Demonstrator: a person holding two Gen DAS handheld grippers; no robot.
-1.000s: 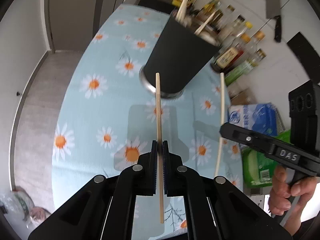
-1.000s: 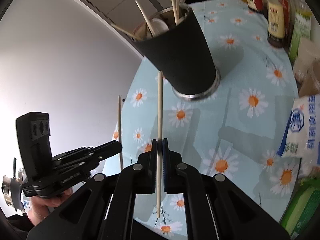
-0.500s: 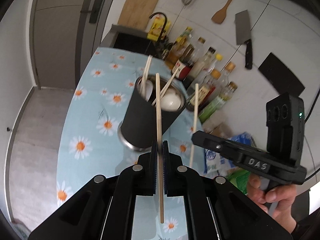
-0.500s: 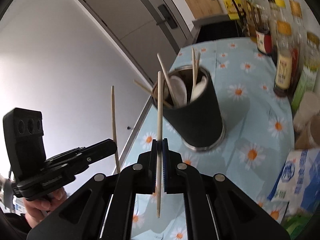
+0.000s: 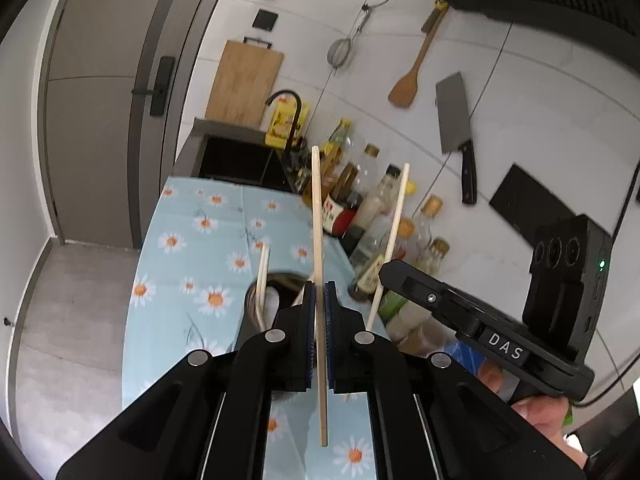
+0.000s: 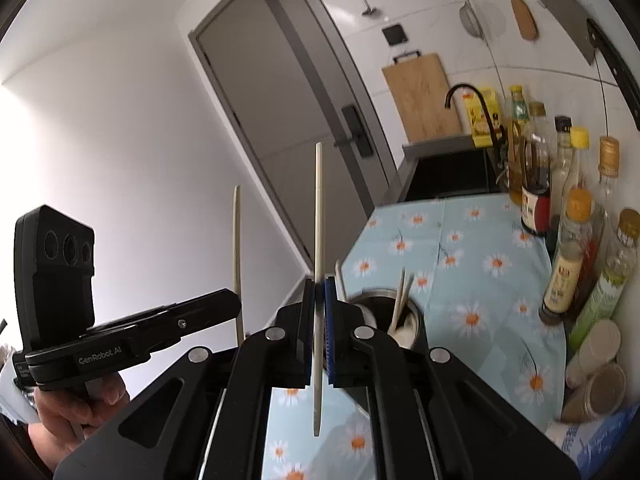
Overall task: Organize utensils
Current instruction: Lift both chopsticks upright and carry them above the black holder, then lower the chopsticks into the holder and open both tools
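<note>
My left gripper (image 5: 319, 286) is shut on a wooden chopstick (image 5: 317, 208) that stands upright between its pads. My right gripper (image 6: 319, 282) is shut on a paler chopstick (image 6: 318, 208), also upright. Both hang above a black utensil cup (image 6: 416, 314) with a steel rim, standing on the daisy-print tablecloth (image 6: 472, 248). The cup holds several chopsticks and a white spoon. In the left wrist view the cup (image 5: 250, 312) is partly hidden behind my fingers. The right gripper (image 5: 386, 276) and its chopstick (image 5: 394, 232) appear on the right there. The left gripper (image 6: 234, 304) and its chopstick (image 6: 237, 240) appear on the left in the right wrist view.
Sauce bottles (image 5: 376, 208) line the wall side of the counter, with jars (image 6: 596, 364) and a blue packet (image 6: 596, 440) nearer. A black sink (image 5: 236, 160) with a tap lies beyond the cloth. A cleaver (image 5: 454, 116), spatula and cutting board (image 5: 244, 80) hang on the wall.
Both grippers have risen and tipped upward with their chopsticks still gripped. The cup has dropped from the top of each view to low behind the fingers.
</note>
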